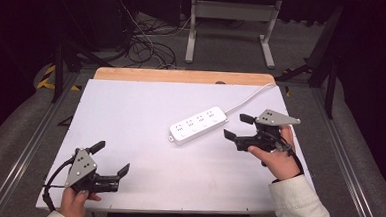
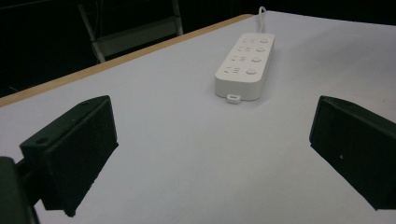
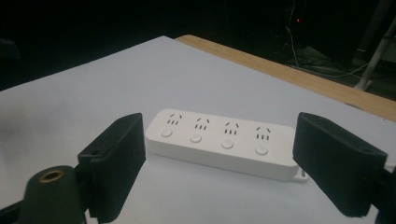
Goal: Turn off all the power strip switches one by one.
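Observation:
A white power strip (image 1: 198, 125) with several sockets and round buttons lies at a slant in the middle of the white table (image 1: 146, 111); its white cord (image 1: 251, 97) runs off to the far right edge. My right gripper (image 1: 238, 127) hovers just right of the strip's near-right end, jaws spread wide and nothing between them. From the right gripper view, the power strip (image 3: 224, 142) lies a little beyond the open jaws. My left gripper (image 1: 110, 157) rests at the near left corner, open and empty. The power strip (image 2: 245, 63) lies well ahead in the left gripper view.
A wooden strip (image 1: 182, 76) borders the table's far edge. Beyond it stand a grey metal frame (image 1: 230, 20) and tangled cables (image 1: 144, 46) on the floor. Dark rails run along both sides of the table.

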Tool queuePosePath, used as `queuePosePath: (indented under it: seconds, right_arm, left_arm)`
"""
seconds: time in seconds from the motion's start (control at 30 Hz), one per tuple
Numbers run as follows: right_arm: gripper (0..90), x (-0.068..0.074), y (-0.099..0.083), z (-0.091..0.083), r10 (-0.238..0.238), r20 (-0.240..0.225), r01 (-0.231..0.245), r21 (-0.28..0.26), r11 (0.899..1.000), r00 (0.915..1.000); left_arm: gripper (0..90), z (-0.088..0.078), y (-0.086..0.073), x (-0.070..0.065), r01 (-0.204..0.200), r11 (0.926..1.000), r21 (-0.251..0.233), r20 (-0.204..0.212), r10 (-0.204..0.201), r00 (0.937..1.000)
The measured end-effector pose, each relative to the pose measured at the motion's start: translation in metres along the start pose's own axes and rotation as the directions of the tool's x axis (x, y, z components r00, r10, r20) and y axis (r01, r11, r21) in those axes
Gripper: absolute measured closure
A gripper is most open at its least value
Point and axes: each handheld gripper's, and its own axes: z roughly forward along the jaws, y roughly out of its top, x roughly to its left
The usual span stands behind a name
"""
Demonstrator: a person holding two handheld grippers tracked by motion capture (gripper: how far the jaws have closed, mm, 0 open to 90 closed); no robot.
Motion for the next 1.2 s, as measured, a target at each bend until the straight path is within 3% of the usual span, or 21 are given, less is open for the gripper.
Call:
queuePosePath:
  seconds: [0.13,0.37,0.7,0.93,1.2]
  right_arm:
    - [17.1,0.004,-0.01,-0.009,-0.015,-0.001,0.015,0.008,1.0,0.9999]
    - [17.3,0.008,-0.03,-0.022,0.019,0.001,-0.018,-0.011,1.0,0.9998]
    - [18.5,0.011,-0.067,-0.02,0.045,-0.023,-0.045,-0.028,0.999,0.9987]
    - [18.3,0.012,-0.088,-0.021,0.02,-0.021,-0.02,-0.02,1.0,0.9996]
    - [19.4,0.009,-0.107,-0.022,0.047,0.039,-0.049,0.051,0.998,0.9981]
  left_arm:
    - [1.7,0.0,0.0,0.0,0.002,1.0,-0.001,0.002,-0.002,1.0]
    - [1.6,-0.002,0.002,-0.002,-0.008,0.9999,-0.006,0.013,0.008,0.9999]
    - [1.5,-0.006,0.003,-0.003,0.002,0.9999,-0.015,0.023,-0.002,0.9997]
    - [1.5,-0.01,0.001,-0.005,0.001,0.9999,-0.014,0.041,0.0,0.9992]
    - [1.5,-0.006,-0.005,-0.005,-0.025,0.9996,0.013,0.048,0.024,0.9986]
